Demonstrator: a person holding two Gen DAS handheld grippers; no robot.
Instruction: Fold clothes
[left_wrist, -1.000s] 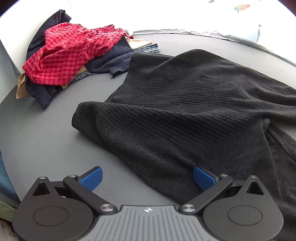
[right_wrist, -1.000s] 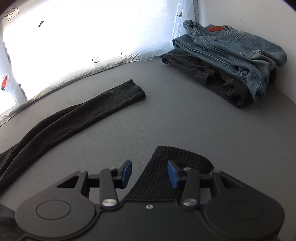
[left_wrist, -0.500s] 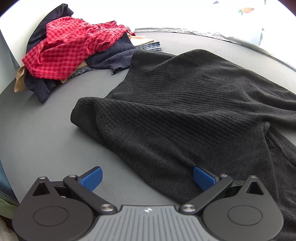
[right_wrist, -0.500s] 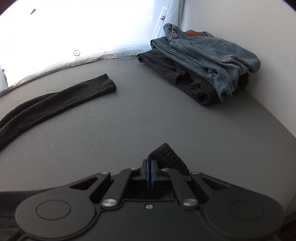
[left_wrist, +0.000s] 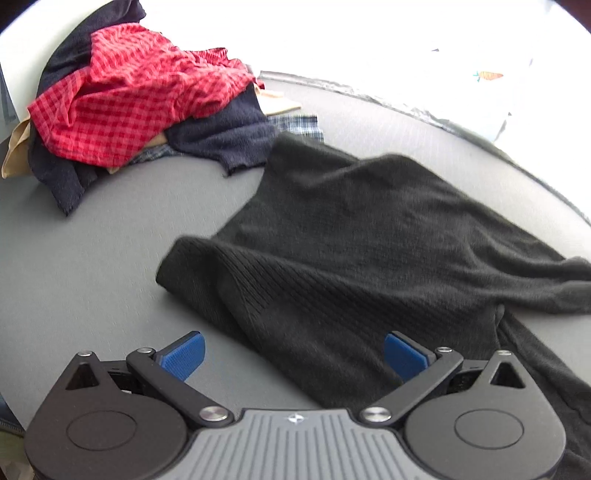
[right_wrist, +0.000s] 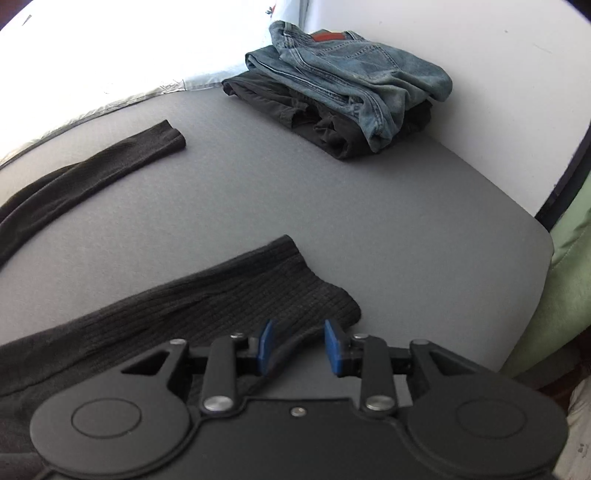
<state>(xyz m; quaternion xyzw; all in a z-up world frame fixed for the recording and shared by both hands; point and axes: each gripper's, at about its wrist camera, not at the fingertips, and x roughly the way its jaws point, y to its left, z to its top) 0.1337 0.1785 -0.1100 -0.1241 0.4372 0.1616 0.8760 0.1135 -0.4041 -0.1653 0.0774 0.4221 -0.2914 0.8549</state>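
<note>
A black ribbed sweater (left_wrist: 351, 240) lies spread on the grey table (left_wrist: 92, 258). My left gripper (left_wrist: 293, 354) is open, with the sweater's near hem between its blue pads, not gripped. In the right wrist view the near sleeve (right_wrist: 229, 295) lies flat with its cuff right in front of my right gripper (right_wrist: 299, 347), which is open and empty just above it. The far sleeve (right_wrist: 92, 166) stretches toward the back left.
A heap of unfolded clothes with a red checked shirt (left_wrist: 136, 103) sits at the table's back left. Folded jeans (right_wrist: 351, 70) on a folded black garment (right_wrist: 314, 118) sit at the back right by the wall. A green cushion (right_wrist: 561, 266) lies past the table's right edge.
My right gripper was shut on the near sleeve cuff half a second ago; it has opened and let it go, and the cuff now lies flat. The left view has shifted slightly.
</note>
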